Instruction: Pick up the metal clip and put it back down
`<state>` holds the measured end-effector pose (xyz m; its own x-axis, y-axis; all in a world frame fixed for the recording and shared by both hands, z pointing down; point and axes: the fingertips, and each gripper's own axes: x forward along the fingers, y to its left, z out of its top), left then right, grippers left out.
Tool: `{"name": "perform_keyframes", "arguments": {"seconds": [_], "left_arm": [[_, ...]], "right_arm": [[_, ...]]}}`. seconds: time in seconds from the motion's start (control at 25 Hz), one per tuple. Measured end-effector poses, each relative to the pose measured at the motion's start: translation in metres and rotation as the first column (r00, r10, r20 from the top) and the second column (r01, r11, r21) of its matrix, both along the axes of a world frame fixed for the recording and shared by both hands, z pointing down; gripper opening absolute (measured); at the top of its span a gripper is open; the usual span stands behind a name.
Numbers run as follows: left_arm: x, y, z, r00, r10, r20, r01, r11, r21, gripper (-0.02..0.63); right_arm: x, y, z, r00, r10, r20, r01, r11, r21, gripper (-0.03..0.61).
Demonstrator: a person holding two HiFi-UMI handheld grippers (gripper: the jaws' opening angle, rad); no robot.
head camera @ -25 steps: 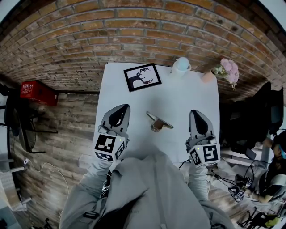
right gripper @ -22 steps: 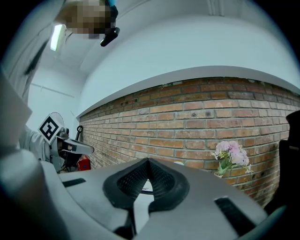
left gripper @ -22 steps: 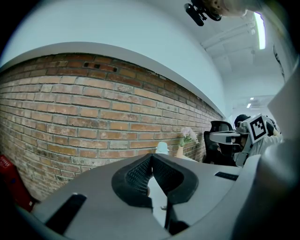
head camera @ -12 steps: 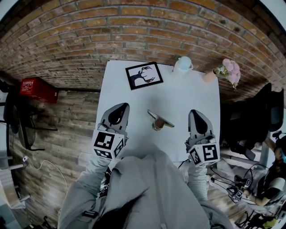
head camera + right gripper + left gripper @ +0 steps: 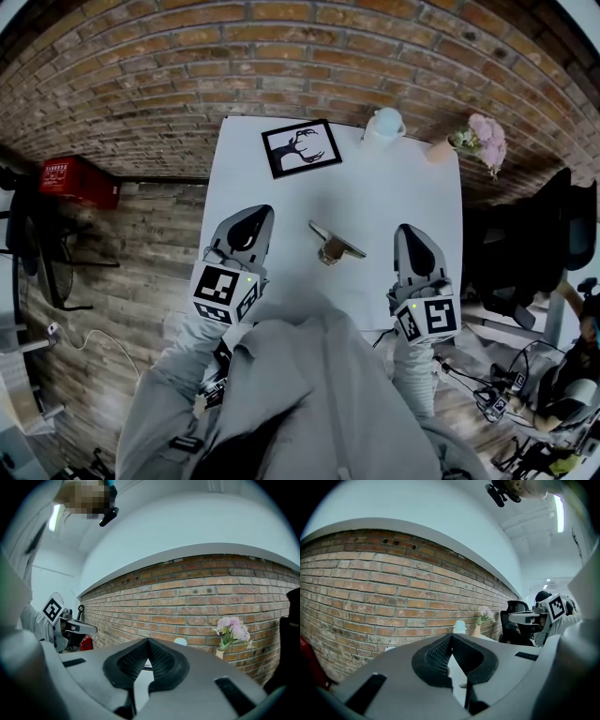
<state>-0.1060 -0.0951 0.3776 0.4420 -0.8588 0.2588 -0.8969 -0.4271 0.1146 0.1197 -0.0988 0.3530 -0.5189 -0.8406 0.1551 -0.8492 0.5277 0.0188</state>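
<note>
Shows metal clip on white table, between left gripper and right gripper, touching neither. Finds both pairs of jaws closed on nothing.

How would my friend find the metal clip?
Look at the white table by the brick wall. The clip lies in its middle, between the left gripper and right gripper. It is the only metal thing, nearer you than the picture, cup and flowers.
</note>
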Motion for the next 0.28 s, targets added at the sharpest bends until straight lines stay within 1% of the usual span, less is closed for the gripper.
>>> {"name": "perform_keyframes", "arguments": {"seconds": [0.28], "left_arm": [[0.0017, -0.0036, -0.0005, 1.000, 0.016, 0.005, -0.016, 1.000, 0.007, 0.026]], "right_arm": [[0.0022, -0.0010, 0.0022, 1.000, 0.008, -0.002, -0.008, 1.000, 0.000, 0.023]]}}
